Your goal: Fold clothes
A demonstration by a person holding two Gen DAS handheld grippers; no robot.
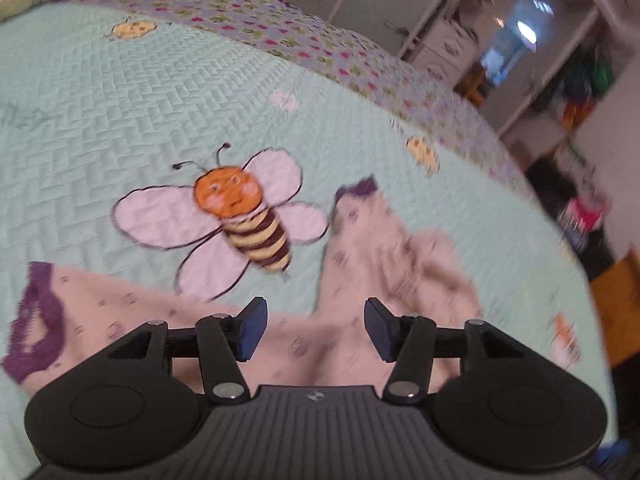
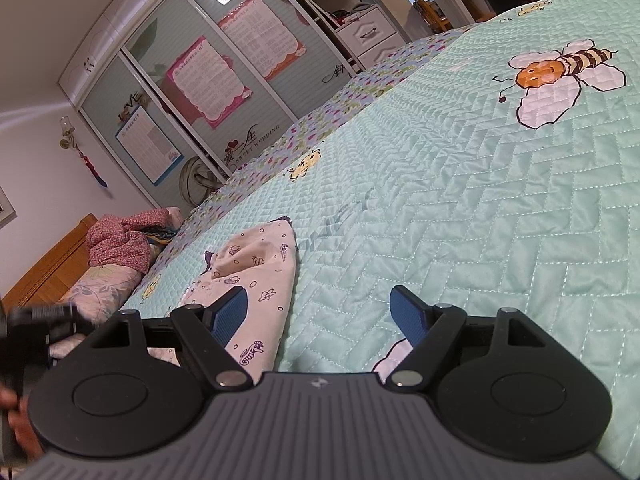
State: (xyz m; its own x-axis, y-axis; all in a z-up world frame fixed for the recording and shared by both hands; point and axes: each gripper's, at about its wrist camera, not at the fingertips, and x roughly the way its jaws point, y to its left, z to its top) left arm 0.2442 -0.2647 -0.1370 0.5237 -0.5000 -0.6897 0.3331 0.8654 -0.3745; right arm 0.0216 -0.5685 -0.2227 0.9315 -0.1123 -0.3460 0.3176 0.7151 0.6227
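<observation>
A pale garment (image 1: pixel 384 264) with small prints and purple trim (image 1: pixel 38 312) lies crumpled on the mint quilt (image 1: pixel 120 120), just in front of the left gripper (image 1: pixel 316 328). That gripper is open, its blue pads (image 1: pixel 252 330) stand apart, and the cloth lies under them, not pinched. In the right wrist view the same kind of printed cloth (image 2: pixel 256 264) forms a pointed fold on the quilt (image 2: pixel 480 220). The right gripper (image 2: pixel 320 314) is open. Its left finger (image 2: pixel 230 312) hovers over the cloth's edge, and its right finger is over bare quilt.
A stitched bee (image 1: pixel 240 216) (image 2: pixel 560 76) marks the quilt. A red patterned heap (image 2: pixel 120 240) lies by the wooden headboard (image 2: pixel 48 268). A wardrobe with posters (image 2: pixel 200 80) and drawers (image 2: pixel 372 36) stand beyond the bed. A blurred black device and a hand (image 2: pixel 24 340) show at the left edge.
</observation>
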